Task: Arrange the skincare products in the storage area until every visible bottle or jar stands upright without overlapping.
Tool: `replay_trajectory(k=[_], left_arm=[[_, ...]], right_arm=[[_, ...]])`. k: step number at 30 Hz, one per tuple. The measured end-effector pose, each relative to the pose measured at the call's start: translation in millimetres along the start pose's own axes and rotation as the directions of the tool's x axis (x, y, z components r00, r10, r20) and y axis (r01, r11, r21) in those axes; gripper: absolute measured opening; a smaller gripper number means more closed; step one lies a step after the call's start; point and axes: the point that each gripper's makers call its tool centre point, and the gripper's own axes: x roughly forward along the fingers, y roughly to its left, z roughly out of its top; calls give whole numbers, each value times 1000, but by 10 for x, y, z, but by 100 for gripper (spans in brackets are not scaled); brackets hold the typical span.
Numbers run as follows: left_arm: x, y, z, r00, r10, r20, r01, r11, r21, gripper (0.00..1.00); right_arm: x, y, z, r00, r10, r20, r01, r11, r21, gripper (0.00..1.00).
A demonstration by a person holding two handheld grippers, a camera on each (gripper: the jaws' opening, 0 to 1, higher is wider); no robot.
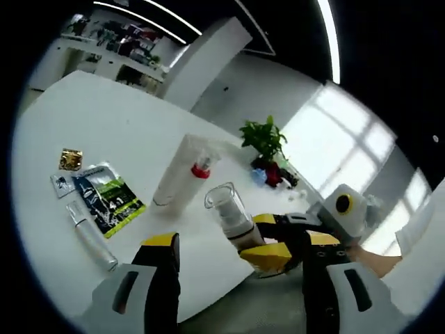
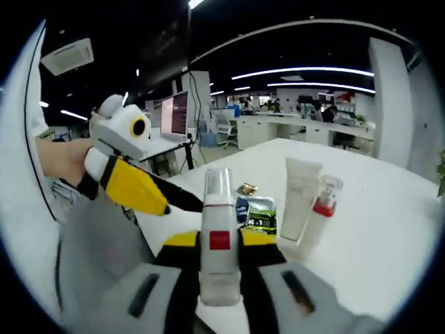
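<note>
- The right gripper (image 2: 220, 261), with yellow and black jaws, is clamped on a white pump bottle with a clear cap and a small red square label (image 2: 218, 236); the bottle stands upright between the jaws, at the near edge of the white table (image 2: 389, 209).
- In the left gripper view this same clear-capped bottle (image 1: 229, 212) shows at the table edge, with the right gripper (image 1: 268, 247) closed around its lower part and a hand (image 1: 379, 261) behind it.
- The left gripper (image 1: 233, 278) has its jaws apart, with nothing between them; it sits off the table edge, near the held bottle.
- In the right gripper view the left gripper (image 2: 163, 202) comes in from the left, its yellow tip close beside the bottle; whether it touches the bottle is hard to tell.
- A tall white squeeze tube (image 2: 299, 198) stands upright on the table, and a slim bottle with a red band and clear cap (image 2: 321, 209) stands just beside it, possibly leaning on it.
- A dark green and black sachet (image 1: 111, 198) lies flat on the table, with a small gold packet (image 1: 70, 159) near it.
- A thin clear and white tube (image 1: 90, 236) lies on its side just beside the sachet, near the table edge.
- A green potted plant (image 1: 264, 139) stands farther back on the table.
</note>
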Motion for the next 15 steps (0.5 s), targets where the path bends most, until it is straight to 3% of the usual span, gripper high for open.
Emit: replay_trajectory(k=[7,15], left_arm=[[27,-11,18,999,10,42,-7,997,-75,52],[13,-10,10,998,25,64,-18,994,-106,37]], right_arm=[[1,120,118,1000,-5,24,5,1000,-8,20],[7,187,174,999,-8,35,9,1000,-18,20]])
